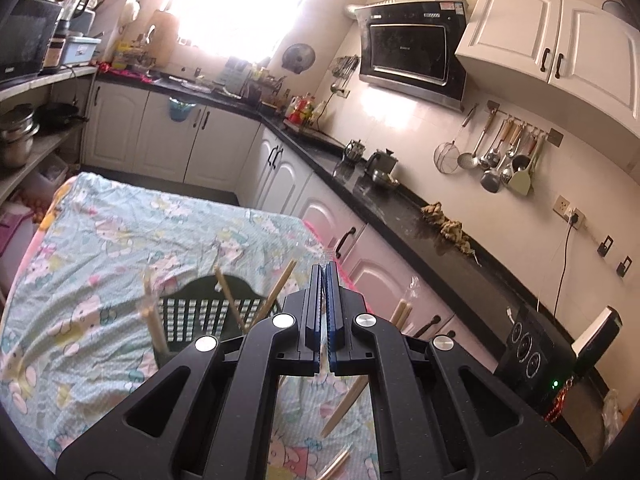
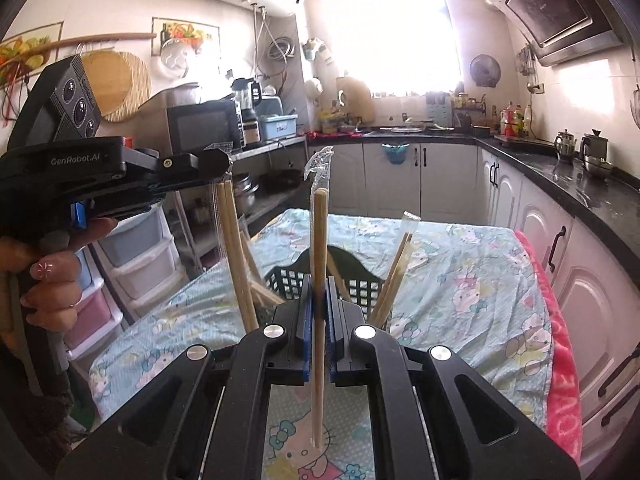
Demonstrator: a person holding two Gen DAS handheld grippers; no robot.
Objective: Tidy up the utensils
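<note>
A dark green slotted basket [image 1: 208, 312] [image 2: 352, 280] stands on the table and holds several wrapped pairs of wooden chopsticks [image 1: 228, 292] [image 2: 394, 272] leaning out of it. My right gripper [image 2: 320, 280] is shut on one wrapped chopstick pair [image 2: 320, 236], held upright just in front of the basket. My left gripper [image 1: 325, 268] is shut on the clear wrapper top of another pair [image 2: 230, 248]; in the right wrist view it [image 2: 222, 160] hangs that pair down by the basket's left side. More wrapped pairs [image 1: 344, 404] lie on the cloth under the left gripper.
The table wears a pale blue cartoon-print cloth [image 1: 100, 248] [image 2: 460, 280] with a pink towel [image 2: 560, 360] on its right edge. Black counters [image 1: 400, 208] with white cabinets run along the right and far sides. Shelves and plastic drawers [image 2: 132, 256] stand left.
</note>
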